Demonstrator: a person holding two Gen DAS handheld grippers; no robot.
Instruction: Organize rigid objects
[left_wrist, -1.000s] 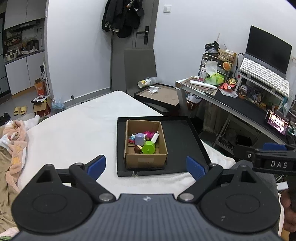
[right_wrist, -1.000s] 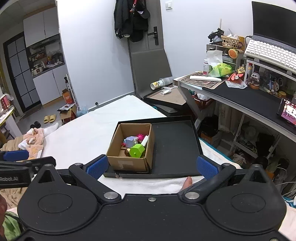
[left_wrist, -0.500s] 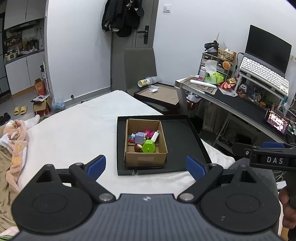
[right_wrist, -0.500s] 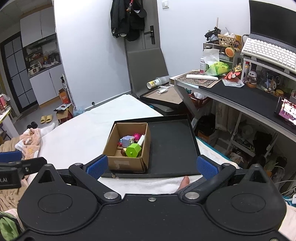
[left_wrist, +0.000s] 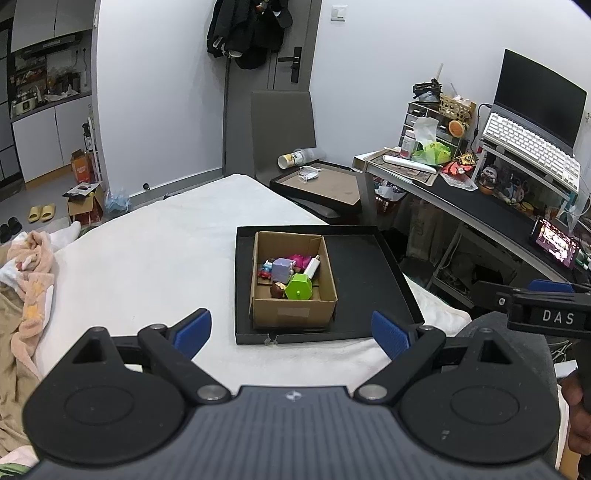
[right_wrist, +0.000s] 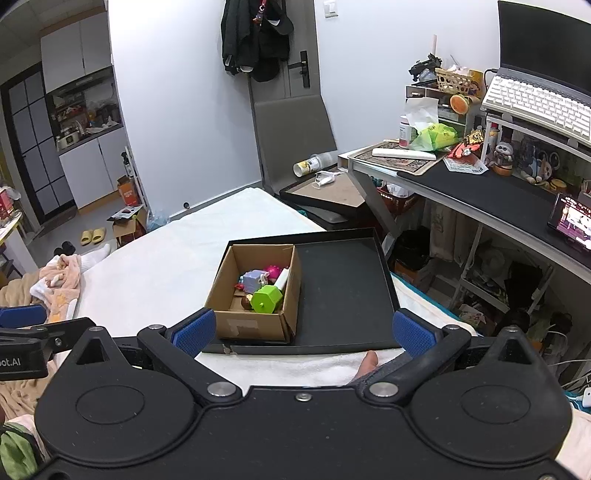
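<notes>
I hold the left gripper (left_wrist: 291, 330) and right gripper (right_wrist: 303, 330) low in frame, fingers spread apart and empty. The cardboard box (left_wrist: 293, 280) of toys sits mid-frame in the black tray's (left_wrist: 369, 280) left half; the green toy (left_wrist: 298, 290) lies near its front wall; the tray rests on the white bed (left_wrist: 147, 266).

White walls (left_wrist: 159, 92), grey door (left_wrist: 280, 44), cluttered desk (right_wrist: 480, 192) at right.

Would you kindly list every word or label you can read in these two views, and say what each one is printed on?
"DAS": white letters on the right gripper, seen in the left wrist view.
"oot.AI", cut off at the frame edge: on the left gripper, seen in the right wrist view.
The lying cup, white bottle and red packet carry print too small to read.
</notes>
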